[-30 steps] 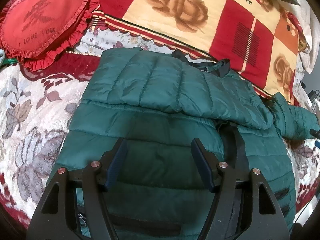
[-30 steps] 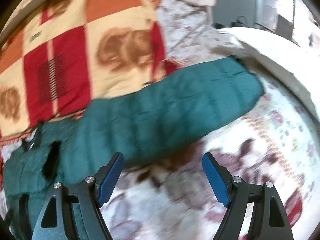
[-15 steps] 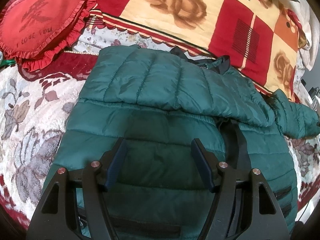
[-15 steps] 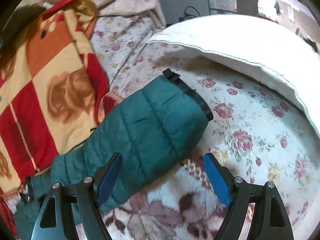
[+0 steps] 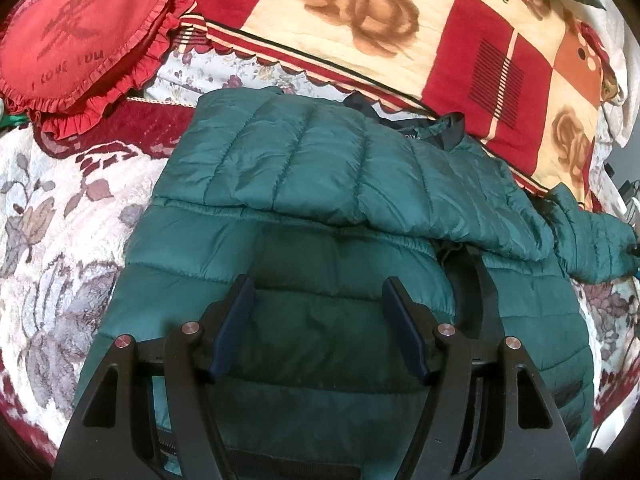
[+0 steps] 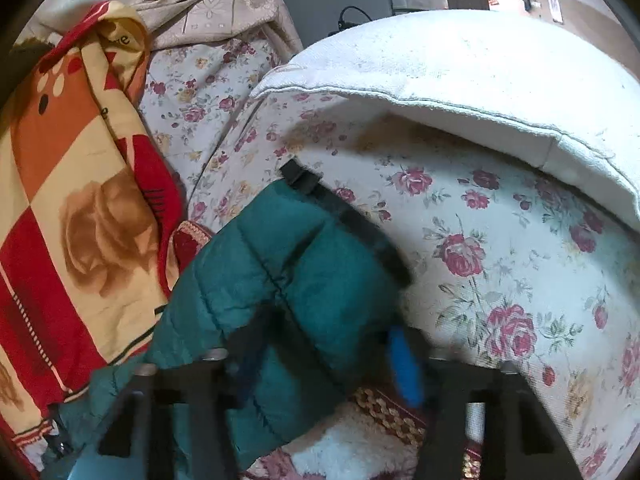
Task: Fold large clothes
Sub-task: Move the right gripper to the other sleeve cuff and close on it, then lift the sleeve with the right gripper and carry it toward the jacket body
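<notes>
Left gripper [image 5: 316,320] hovered, jaws apart, above the green jacket [image 5: 320,184]; right gripper [image 6: 324,344], jaws just closing, straddled its sleeve [image 6: 296,264], contact unclear.

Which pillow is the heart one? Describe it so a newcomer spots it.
Start from the green jacket spread on the bed. Beyond its far-left corner, beside the red-and-cream rose blanket, lies the heart pillow. It alone is solid red, frilled all round, with "I love you" on it.

Left gripper [image 5: 316,320] hangs with jaws wide apart; right gripper [image 6: 328,344], blurred, jaws just been closing
</notes>
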`<action>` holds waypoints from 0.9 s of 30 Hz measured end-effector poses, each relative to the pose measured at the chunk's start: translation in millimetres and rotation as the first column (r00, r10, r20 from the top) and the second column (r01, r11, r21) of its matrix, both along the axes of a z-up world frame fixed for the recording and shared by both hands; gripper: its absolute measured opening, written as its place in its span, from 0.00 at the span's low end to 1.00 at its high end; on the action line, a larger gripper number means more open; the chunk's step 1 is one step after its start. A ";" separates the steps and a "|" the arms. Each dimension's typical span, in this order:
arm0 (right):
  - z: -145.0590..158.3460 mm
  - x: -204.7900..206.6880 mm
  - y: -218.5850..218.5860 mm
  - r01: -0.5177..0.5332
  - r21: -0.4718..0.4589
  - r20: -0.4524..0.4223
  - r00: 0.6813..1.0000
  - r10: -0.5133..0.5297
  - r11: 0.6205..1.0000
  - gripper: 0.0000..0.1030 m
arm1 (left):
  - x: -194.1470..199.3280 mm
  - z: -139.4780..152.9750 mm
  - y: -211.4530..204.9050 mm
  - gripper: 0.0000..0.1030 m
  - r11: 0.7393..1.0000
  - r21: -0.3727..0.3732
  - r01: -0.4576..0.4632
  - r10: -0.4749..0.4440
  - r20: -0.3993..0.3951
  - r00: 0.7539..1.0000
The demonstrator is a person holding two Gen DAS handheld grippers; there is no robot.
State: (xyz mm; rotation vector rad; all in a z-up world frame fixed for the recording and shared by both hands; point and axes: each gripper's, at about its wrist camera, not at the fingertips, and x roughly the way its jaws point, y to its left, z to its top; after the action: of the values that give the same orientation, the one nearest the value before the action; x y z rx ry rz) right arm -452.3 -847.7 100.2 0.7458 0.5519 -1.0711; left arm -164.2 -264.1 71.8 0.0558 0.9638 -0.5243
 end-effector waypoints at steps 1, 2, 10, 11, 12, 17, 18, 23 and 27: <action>0.3 -2.2 -0.5 0.002 0.002 0.018 1.000 -0.002 1.000 0.37 | 0.3 0.0 0.3 0.65 1.000 -0.001 0.000 0.000 0.000 1.000; 1.5 -3.5 -0.4 0.002 -0.001 0.022 1.000 -0.002 1.000 0.29 | 0.5 -0.1 0.2 0.65 1.000 -0.002 -0.001 0.001 0.000 1.000; 48.9 7.5 36.0 -0.142 -0.131 0.028 0.989 0.147 0.981 0.11 | 28.2 18.4 3.0 0.65 0.998 -0.013 -0.069 0.069 0.024 0.997; 54.7 11.4 42.5 -0.170 -0.144 0.033 0.984 0.177 0.975 0.11 | 31.9 19.8 7.0 0.65 0.996 -0.022 -0.085 0.086 0.023 0.996; 62.0 18.1 51.9 -0.210 -0.162 0.034 0.975 0.219 0.964 0.11 | 34.9 20.4 11.3 0.65 0.995 -0.031 -0.099 0.100 0.019 0.995; 86.3 53.3 97.6 -0.371 -0.204 0.044 0.921 0.387 0.906 0.11 | 44.8 20.6 25.3 0.65 0.988 -0.053 -0.144 0.144 -0.011 0.990; 88.3 61.1 103.3 -0.394 -0.208 0.043 0.911 0.411 0.895 0.11 | 44.9 21.7 27.3 0.65 0.987 -0.060 -0.148 0.148 -0.013 0.989; 92.0 104.8 143.4 -0.513 -0.193 0.045 0.847 0.530 0.836 0.10 | 42.7 26.3 31.0 0.65 0.986 -0.075 -0.148 0.148 -0.003 0.989; 87.3 145.6 184.6 -0.610 -0.176 0.025 0.782 0.623 0.773 0.10 | 40.1 27.6 30.2 0.65 0.988 -0.077 -0.135 0.136 -0.002 0.991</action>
State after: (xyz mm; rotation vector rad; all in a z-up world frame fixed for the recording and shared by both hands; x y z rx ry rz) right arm -306.7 -663.0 187.5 0.4101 0.5774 -0.4529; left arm -124.1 -233.9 99.3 -0.0773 0.9364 -0.4352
